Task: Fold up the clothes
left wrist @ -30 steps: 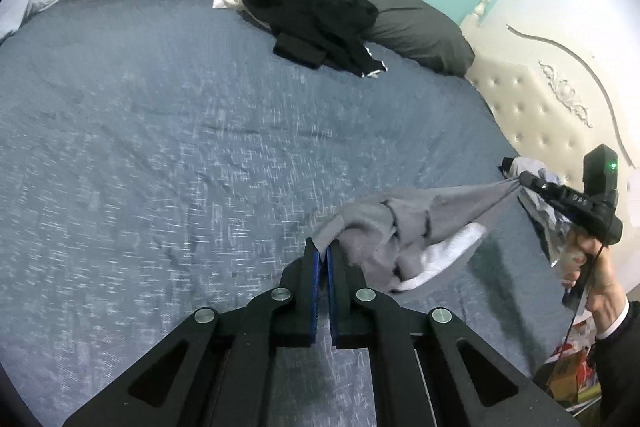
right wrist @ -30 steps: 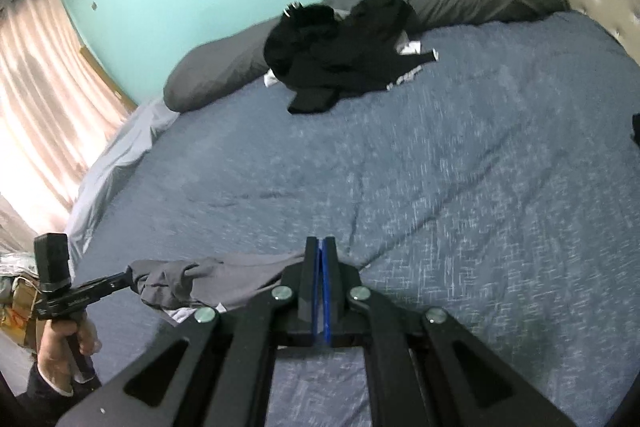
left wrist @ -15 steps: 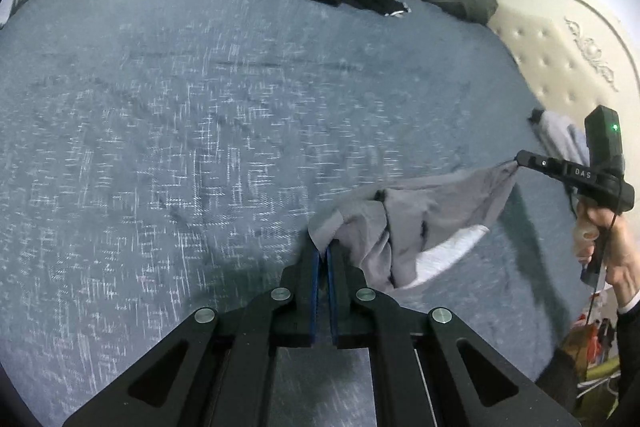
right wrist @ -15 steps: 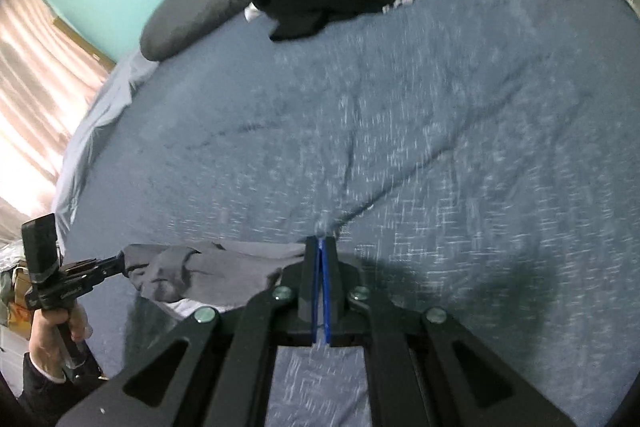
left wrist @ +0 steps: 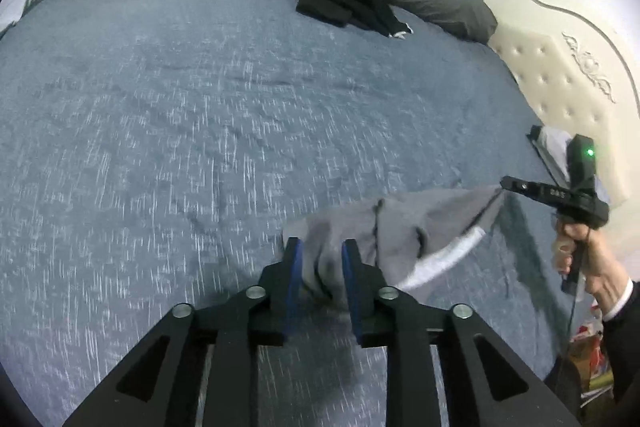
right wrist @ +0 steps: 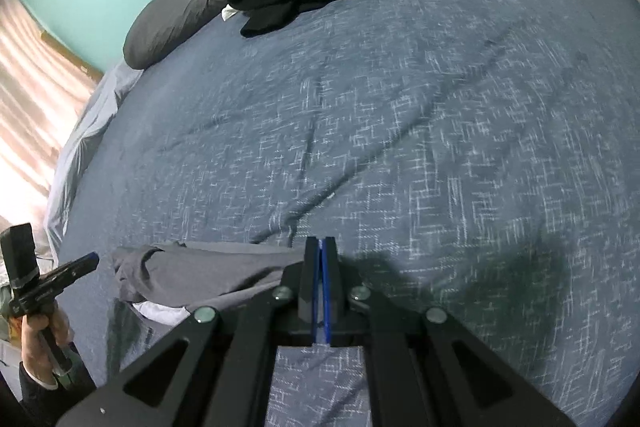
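Spreading across both views is a blue-grey woven bedcover (left wrist: 200,131), and you are lowering a crumpled grey garment with a white lining (left wrist: 404,227) onto its near edge. Your left gripper (left wrist: 320,259) has just been opening; cloth is still lying loosely between its parted pads. Your right gripper (right wrist: 320,259) is staying pressed together, pinching the opposite corner. Keep that corner taut while settling the cloth flat. Blur is hiding the garment's shape and type.
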`<state>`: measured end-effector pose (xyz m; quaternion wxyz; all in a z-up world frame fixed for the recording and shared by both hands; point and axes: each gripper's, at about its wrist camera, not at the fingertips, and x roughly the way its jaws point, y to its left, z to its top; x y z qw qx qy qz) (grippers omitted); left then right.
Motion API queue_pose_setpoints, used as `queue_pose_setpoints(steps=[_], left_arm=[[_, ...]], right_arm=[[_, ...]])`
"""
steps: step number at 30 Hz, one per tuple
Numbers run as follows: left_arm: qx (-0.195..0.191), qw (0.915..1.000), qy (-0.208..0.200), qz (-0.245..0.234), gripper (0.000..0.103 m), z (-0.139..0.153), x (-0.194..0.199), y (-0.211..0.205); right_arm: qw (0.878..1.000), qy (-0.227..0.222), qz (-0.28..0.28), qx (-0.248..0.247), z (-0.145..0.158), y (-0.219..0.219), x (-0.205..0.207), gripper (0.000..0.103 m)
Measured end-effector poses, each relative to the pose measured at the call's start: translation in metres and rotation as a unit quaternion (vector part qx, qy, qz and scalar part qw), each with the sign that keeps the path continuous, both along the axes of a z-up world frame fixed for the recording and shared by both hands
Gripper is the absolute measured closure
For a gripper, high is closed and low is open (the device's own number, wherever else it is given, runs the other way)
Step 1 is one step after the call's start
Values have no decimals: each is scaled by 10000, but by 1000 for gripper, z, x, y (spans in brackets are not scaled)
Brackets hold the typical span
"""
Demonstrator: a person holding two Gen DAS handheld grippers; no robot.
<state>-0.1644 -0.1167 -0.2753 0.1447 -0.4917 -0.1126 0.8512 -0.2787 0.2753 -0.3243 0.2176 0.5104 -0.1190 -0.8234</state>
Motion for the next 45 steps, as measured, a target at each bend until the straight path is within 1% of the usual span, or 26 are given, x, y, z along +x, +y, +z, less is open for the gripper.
queue_pose_setpoints(steps=[5,9,10,13,17,19,20,21,22,26,29,34,35,38,42,45], left_arm=[[-18,9993,-365,-98,79,-28,7,4],[-16,9987,-499,-53,79,-40,7,5],[41,9987,-517,6,79,-41,5,3],[412,9975,-539,189,79,-43,0,-7],[620,9961,-555,278,80,-47,-8,-13],[615,9961,-563,278,80,-50,-11,-13],[617,9961,-574,277,83,-51,-12,-13],[662,9957,-588,276,89,-51,-13,-14],[708,9953,-603,275,91,-52,-14,-15],[942,9932,-584,355,91,-50,-9,-21],[1030,9919,-577,470,91,-49,-10,-30],[1125,9912,-601,367,92,-53,-13,-27],[1146,9910,-599,345,101,-53,-13,-25],[1201,9906,-566,322,101,-48,-11,-24],[1183,9919,-410,232,101,-26,-6,-25],[1178,9924,-248,250,101,-3,0,-31]], right_arm=[[10000,5,-37,-29,-2,1,2,102],[9999,37,-81,-133,0,2,4,102],[9999,40,-86,-136,0,2,5,102],[9998,53,-88,-156,1,2,8,102],[9997,67,-104,-193,2,2,10,102],[9997,71,-109,-209,1,2,10,102],[9997,71,-109,-215,1,2,10,102],[9997,71,-108,-220,1,2,10,102],[9997,71,-109,-227,1,2,11,102],[9996,82,-108,-243,2,4,12,102],[9996,86,-106,-248,1,3,12,102],[9996,92,-103,-260,0,2,12,102],[9996,95,-101,-261,0,2,12,102],[9995,109,-101,-261,1,2,13,102],[9995,152,-46,-256,4,3,14,102],[9997,182,17,-151,8,1,13,102]])
